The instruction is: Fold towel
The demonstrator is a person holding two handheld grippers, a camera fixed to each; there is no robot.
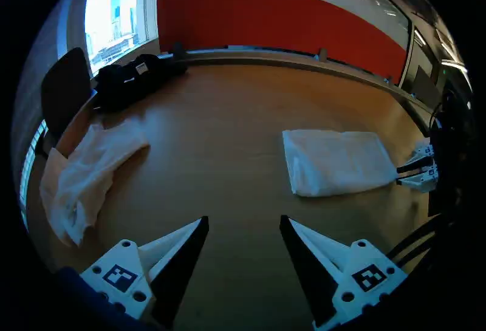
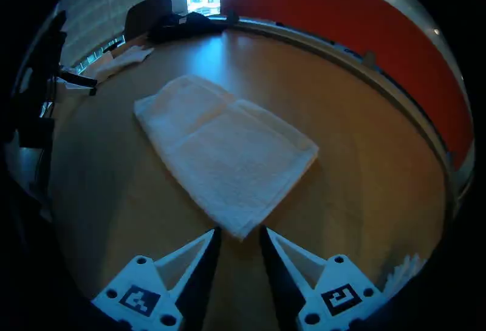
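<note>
I count one folded white towel (image 2: 225, 143) on the table (image 1: 243, 118) and one crumpled cloth (image 1: 85, 179) far left. My left gripper (image 1: 243, 221) gapes wide and empty; my right gripper (image 2: 239, 231) sits narrowly parted at the towel's corner.

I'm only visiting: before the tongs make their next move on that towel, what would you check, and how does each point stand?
1. Towel lies folded flat on the table: ok.
2. Right tongs open, towel corner at their tips: ok.
3. Corner pinched by the tongs: not ok.
4. Left tongs open, holding nothing: ok.
5. Crumpled cloth lies well apart from the towel: ok.
6. Lower layers line up: cannot tell.
</note>
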